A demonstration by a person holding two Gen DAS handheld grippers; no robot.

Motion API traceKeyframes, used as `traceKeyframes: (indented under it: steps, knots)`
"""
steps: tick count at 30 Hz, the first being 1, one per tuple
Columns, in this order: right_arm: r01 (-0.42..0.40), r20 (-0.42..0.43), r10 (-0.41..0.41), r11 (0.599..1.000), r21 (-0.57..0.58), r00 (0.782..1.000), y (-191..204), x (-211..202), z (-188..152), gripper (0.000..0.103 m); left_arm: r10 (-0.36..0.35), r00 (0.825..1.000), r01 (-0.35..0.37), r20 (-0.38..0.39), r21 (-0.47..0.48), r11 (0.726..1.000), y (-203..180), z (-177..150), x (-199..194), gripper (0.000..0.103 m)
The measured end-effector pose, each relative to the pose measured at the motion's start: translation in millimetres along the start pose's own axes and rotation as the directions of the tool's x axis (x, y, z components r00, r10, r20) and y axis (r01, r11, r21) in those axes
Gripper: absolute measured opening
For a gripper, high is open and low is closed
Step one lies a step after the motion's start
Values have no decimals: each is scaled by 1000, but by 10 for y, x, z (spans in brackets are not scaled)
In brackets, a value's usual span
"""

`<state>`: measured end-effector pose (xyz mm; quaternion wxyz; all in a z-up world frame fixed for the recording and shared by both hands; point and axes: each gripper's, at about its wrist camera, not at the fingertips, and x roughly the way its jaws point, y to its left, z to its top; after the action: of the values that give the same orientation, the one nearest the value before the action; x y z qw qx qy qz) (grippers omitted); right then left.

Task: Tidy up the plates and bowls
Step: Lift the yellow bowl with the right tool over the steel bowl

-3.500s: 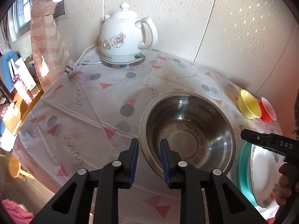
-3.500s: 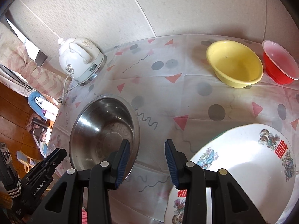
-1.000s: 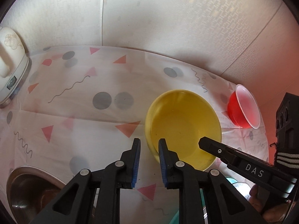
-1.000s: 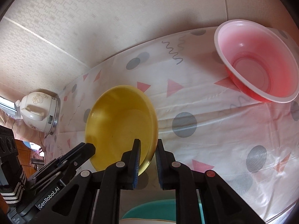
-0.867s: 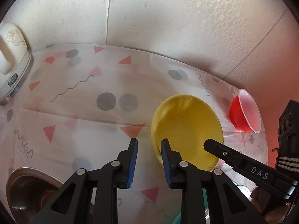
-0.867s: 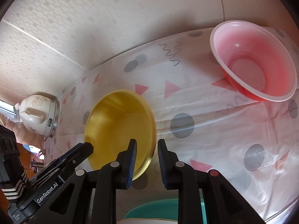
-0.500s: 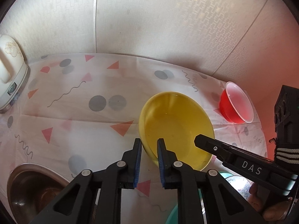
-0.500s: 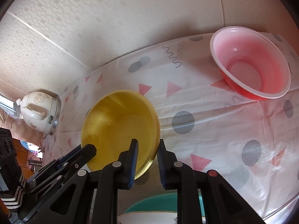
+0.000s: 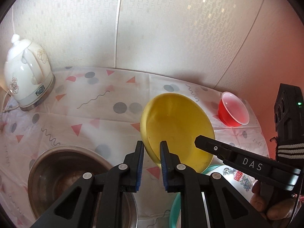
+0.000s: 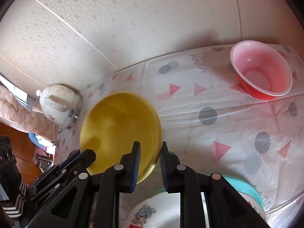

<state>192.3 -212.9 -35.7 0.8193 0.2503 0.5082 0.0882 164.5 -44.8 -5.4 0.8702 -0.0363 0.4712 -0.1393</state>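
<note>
Lifted since the earlier frame, the yellow bowl point(image 9: 176, 125) now hangs tilted above the worktop point(image 9: 98, 114), its empty hollow turned toward the near side. Left tool point(image 9: 151, 152) is clamped on the bowl's left rim, right tool point(image 10: 149, 152) on its right rim, both pointing steeply down. Far right, the red bowl point(image 10: 264, 74) sits upright and empty. Near left, the steel bowl point(image 9: 62, 174) looks empty; near right, a printed white plate point(image 10: 157, 210) lies on a teal plate point(image 10: 245, 186). A white kettle point(image 9: 26, 77) stands far left.

Wrist fisheyes, steeply downward (shared yellow bowl point(image 9: 176, 125))
</note>
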Motion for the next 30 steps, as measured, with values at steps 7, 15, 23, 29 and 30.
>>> traceKeyframes:
  steps: [7, 15, 23, 29, 30]
  knots:
    - [-39, -14, 38, 996, -77, 999, 342, 0, -153, 20, 43, 997, -41, 63, -38, 998, 227, -179, -337, 17]
    - [-72, -58, 64, 985, -156, 996, 741, 58, -395, 20, 70, 992, -58, 109, -108, 992, 571, -398, -684, 17]
    - [-102, -120, 75, 966, -238, 990, 1136, 197, -649, 20, 107, 984, -80, 146, -180, 980, 917, -641, -965, 17]
    - [-119, -175, 69, 949, -292, 982, 1391, 339, -864, 20, 130, 979, -91, 157, -231, 969, 1169, -835, -1125, 17]
    - [-121, -180, 68, 947, -299, 981, 1426, 357, -894, 20, 133, 979, -93, 157, -238, 967, 1198, -859, -1137, 17]
